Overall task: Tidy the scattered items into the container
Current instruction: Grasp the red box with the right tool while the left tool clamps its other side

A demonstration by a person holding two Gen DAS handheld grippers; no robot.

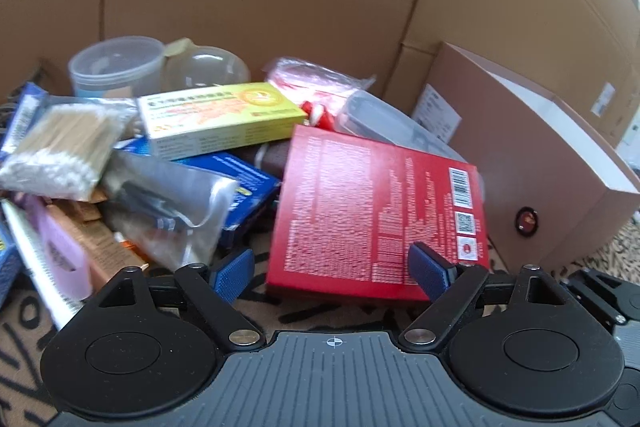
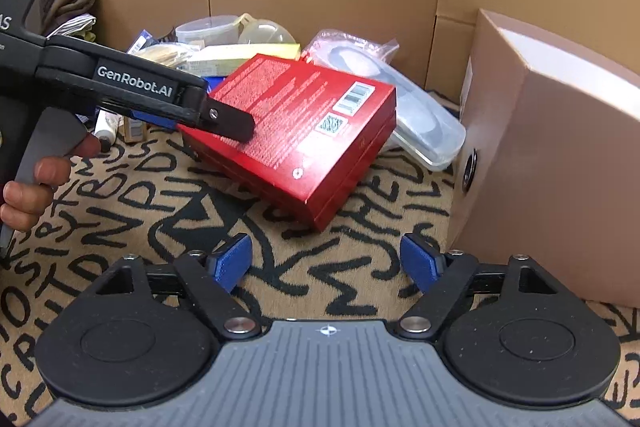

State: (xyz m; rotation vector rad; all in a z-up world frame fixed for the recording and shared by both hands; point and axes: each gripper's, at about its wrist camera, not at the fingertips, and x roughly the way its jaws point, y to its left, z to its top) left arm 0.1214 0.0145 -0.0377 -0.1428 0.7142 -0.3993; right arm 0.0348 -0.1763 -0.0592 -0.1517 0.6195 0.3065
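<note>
Fingers point(image 1: 232, 277) spread astride red box point(image 1: 376, 211)

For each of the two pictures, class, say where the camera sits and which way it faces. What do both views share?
Left wrist: sits on the left gripper, facing forward over its open blue fingers at the red box and a pile of small packets.
Right wrist: sits on the right gripper, low over the patterned rug, facing the same box; the left gripper and the person's hand enter from the left.
Shared: the red box, the brown box, the cardboard wall behind.
</note>
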